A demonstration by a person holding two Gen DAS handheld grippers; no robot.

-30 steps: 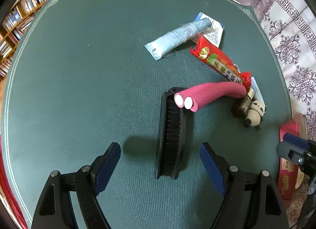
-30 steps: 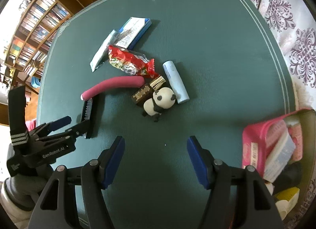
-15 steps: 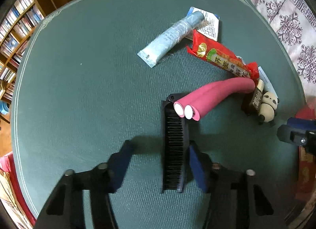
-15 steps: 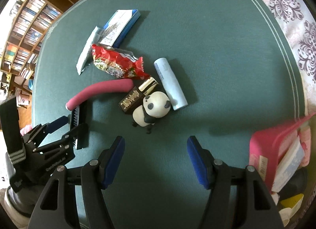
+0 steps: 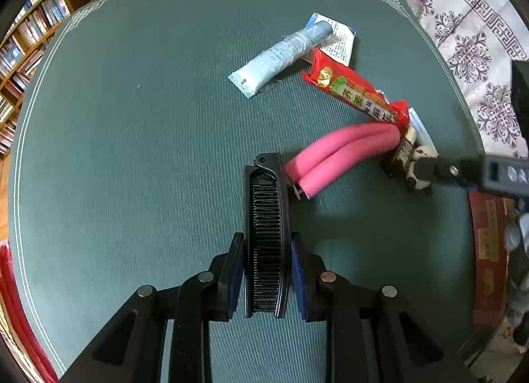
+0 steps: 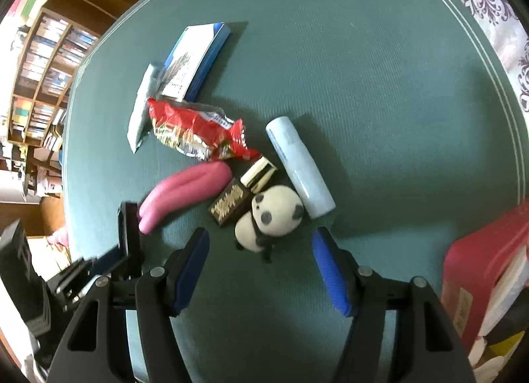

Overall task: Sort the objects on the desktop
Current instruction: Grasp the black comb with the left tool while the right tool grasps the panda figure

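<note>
Comb (image 5: pixel 266 237) — black, bristled, oblong — clamped in left claw (image 5: pixel 267 270).

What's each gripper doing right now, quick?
Left gripper: closed on the comb.
Right gripper: open, empty, just short of the panda.

Both claws are showing the same build. The left claw (image 5: pixel 267 270) is wearing matte black plastic arms that are widening toward the camera, each carrying two round silver screw heads, and its fingers (image 5: pixel 236 267) are showing blue pads on their inner faces. The right claw (image 6: pixel 261 270) is displaying the same black angular arms with silver screws and bright blue padded fingers (image 6: pixel 330 274). To the left of the right claw, the other tool's black body is appearing blurred, so any markings on it are staying illegible.
</note>
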